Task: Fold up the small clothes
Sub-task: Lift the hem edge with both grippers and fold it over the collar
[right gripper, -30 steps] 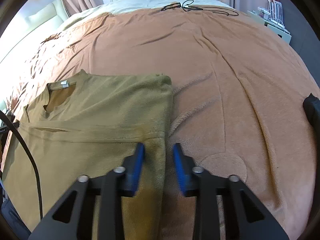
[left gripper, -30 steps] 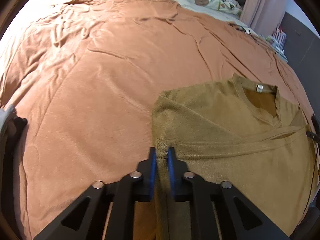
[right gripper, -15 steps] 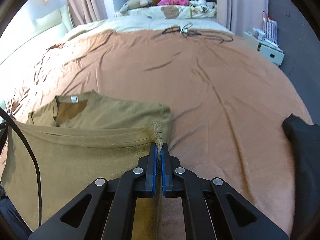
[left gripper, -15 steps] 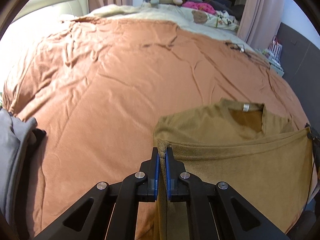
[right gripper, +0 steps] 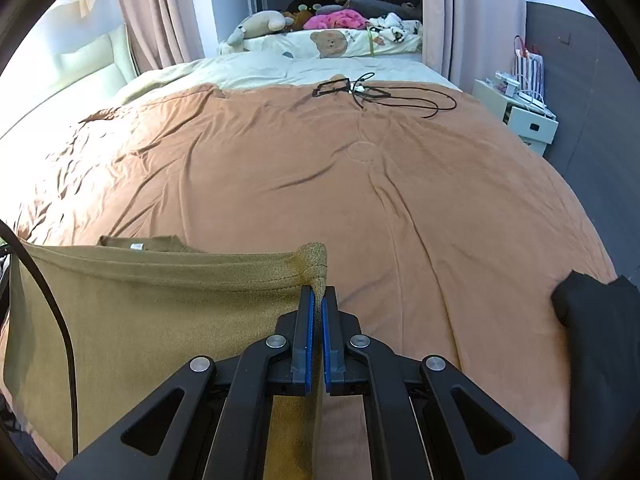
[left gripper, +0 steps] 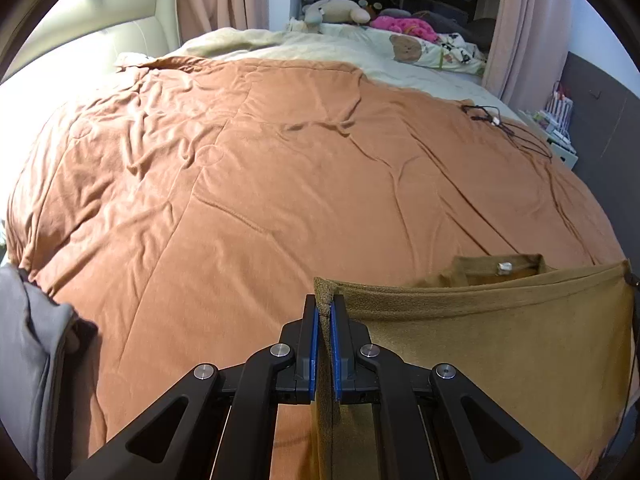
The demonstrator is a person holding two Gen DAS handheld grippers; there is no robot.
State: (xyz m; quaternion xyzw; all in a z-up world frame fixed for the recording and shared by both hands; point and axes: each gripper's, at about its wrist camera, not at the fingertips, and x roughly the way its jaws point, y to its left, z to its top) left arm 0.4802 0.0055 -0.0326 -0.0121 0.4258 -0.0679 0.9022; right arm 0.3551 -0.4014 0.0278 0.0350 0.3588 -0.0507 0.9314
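While both wrist cameras look along closed fingers at the same olive-brown T-shirt (left gripper: 480, 360), each shows only its own corner of it. In the left view the left gripper (left gripper: 324, 312) pinches the shirt's left bottom corner between its blue pads, and a grey garment (left gripper: 28, 360) lies at the left edge of the bed. In the right view the right gripper (right gripper: 317, 300) pinches the opposite corner, a black garment (right gripper: 592, 340) sits at the right edge, and a black cable (right gripper: 52, 312) crosses in front of the shirt. The hem stretches taut between the two grippers, raised above the orange-brown bedspread (left gripper: 280, 180), with the collar and its white label (left gripper: 504, 267) showing just beyond it, low against the bedspread.

The bedspread is wrinkled and covers most of a wide bed. Past it lie pale bedding, a bear-print pillow (right gripper: 332, 44) and plush toys (right gripper: 260, 24). Black cords (right gripper: 380, 94) rest near the far edge. Pink curtains (right gripper: 160, 12) hang behind, and a white nightstand (right gripper: 524, 116) stands on the right.

A second ago the shirt lay flat with its hem folded up, and the right gripper's jaws stood apart around its edge; they have since closed onto the cloth. Both corners now hang higher, and more of the room shows.
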